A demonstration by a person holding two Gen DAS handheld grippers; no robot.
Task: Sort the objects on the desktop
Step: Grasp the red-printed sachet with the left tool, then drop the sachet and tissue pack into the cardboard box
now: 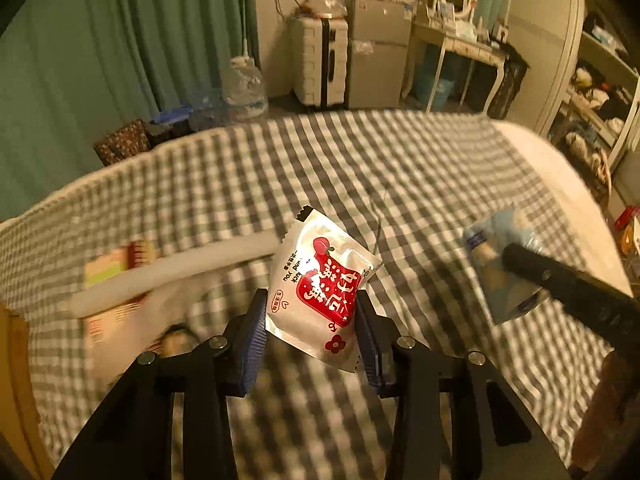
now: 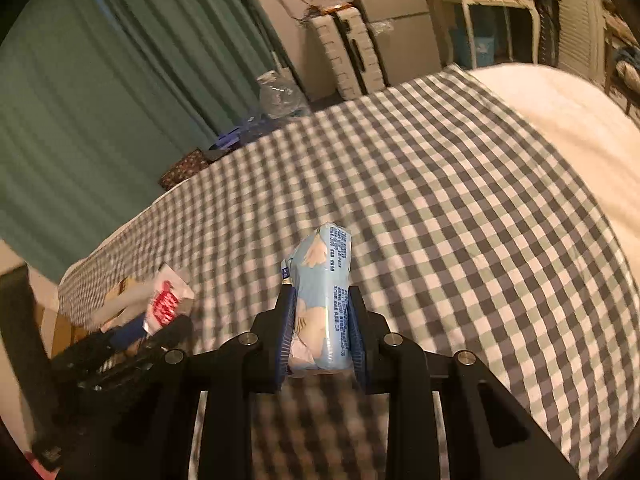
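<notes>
My left gripper (image 1: 311,312) is shut on a silver snack packet with a red label (image 1: 316,284) and holds it above the checked bedspread (image 1: 360,168). My right gripper (image 2: 320,320) is shut on a light blue tissue pack (image 2: 324,292), also held above the bedspread (image 2: 440,200). In the left wrist view the right gripper (image 1: 504,264) shows at the right with the blue pack (image 1: 500,264). In the right wrist view the left gripper (image 2: 160,320) shows at the lower left with the red and silver packet (image 2: 166,304).
A blurred white box or tray (image 1: 160,276) with colourful items (image 1: 108,268) lies at the left on the bed. A white blanket (image 2: 560,120) covers the far right. Beyond the bed stand a suitcase (image 1: 320,64), a small fridge (image 1: 376,60) and a green curtain (image 1: 100,60).
</notes>
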